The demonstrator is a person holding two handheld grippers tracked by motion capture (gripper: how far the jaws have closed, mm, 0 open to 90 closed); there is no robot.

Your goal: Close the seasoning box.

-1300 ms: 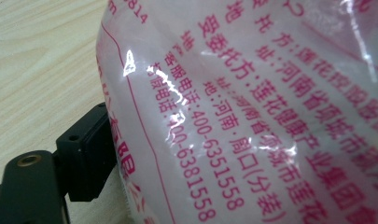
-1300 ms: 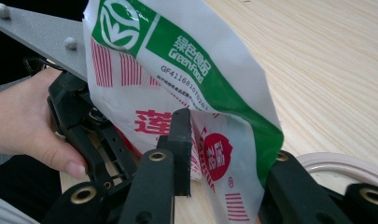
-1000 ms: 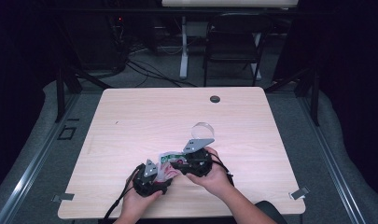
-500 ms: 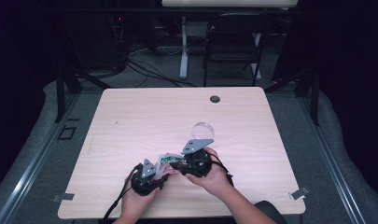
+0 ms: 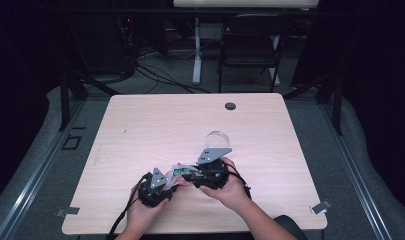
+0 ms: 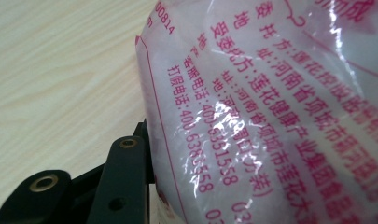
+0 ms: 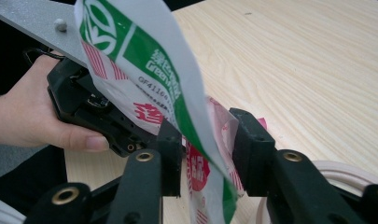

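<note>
Plastic packet [image 5: 182,172] sits between my two claws, low over the near part of the wooden surface [image 5: 155,125]. Left claw [image 5: 166,184]: jaws have just been closing, now about half apart, with the packet's white, red-printed body against the one pad [image 6: 147,140] I can see; probably gripped, view too close to confirm. Right claw [image 7: 206,149]: jaws have just been opening; the green-and-white top edge hangs between them, the right pad standing clear of it. A clear round lid [image 5: 216,138] lies just beyond.
</note>
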